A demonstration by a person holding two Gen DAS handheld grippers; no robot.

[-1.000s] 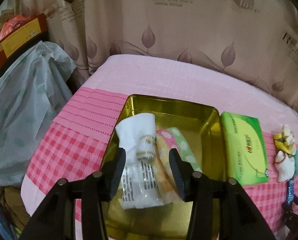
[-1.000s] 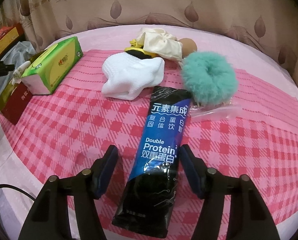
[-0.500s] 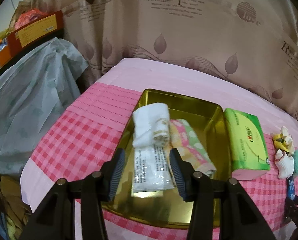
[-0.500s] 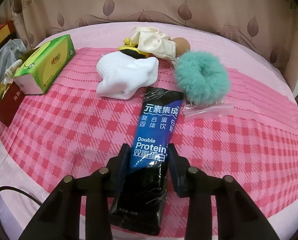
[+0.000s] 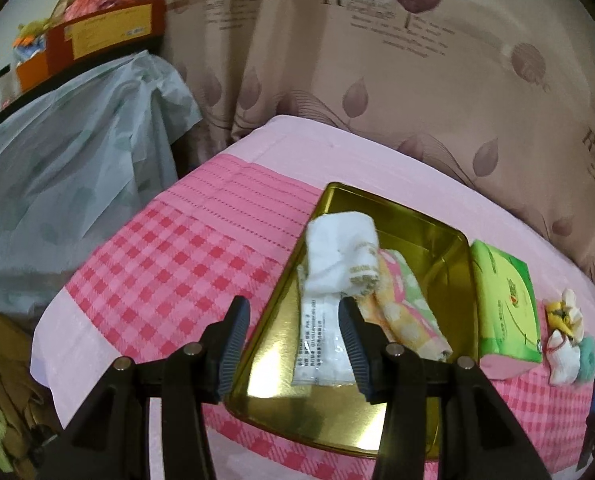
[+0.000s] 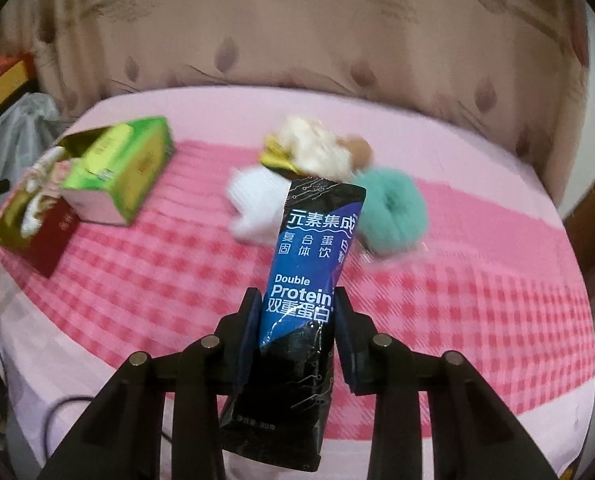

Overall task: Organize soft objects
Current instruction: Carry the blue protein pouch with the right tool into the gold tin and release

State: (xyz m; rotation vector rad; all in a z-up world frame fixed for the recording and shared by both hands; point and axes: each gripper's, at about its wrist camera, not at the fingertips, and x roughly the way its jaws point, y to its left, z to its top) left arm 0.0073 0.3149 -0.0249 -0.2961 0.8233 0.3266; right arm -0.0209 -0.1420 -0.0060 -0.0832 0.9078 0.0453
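Note:
My right gripper (image 6: 297, 312) is shut on a black and blue protein pouch (image 6: 313, 248) and holds it in the air, its top end tilted away from me. Beyond the pouch on the pink checked cloth lie a teal fluffy scrunchie (image 6: 389, 212), a white sock (image 6: 253, 208) and a cream and yellow bundle (image 6: 313, 148). My left gripper (image 5: 293, 308) hangs open and empty over the near left edge of a gold tin (image 5: 449, 240). Inside the tin lie a rolled white towel (image 5: 341, 256), a clear printed packet (image 5: 321, 344) and a folded coloured towel (image 5: 405, 304).
A green tissue pack (image 5: 505, 304) stands against the tin's right side. A pale plastic-covered heap (image 5: 69, 168) rises left of the table, with boxes (image 5: 109, 32) above it. A leaf-print curtain (image 5: 377, 80) hangs behind. The table edge runs close below both grippers.
My right gripper closed on the protein pouch and lifted it off the cloth. My left gripper stayed open and drifted left, back from over the tin's middle toward its near left edge.

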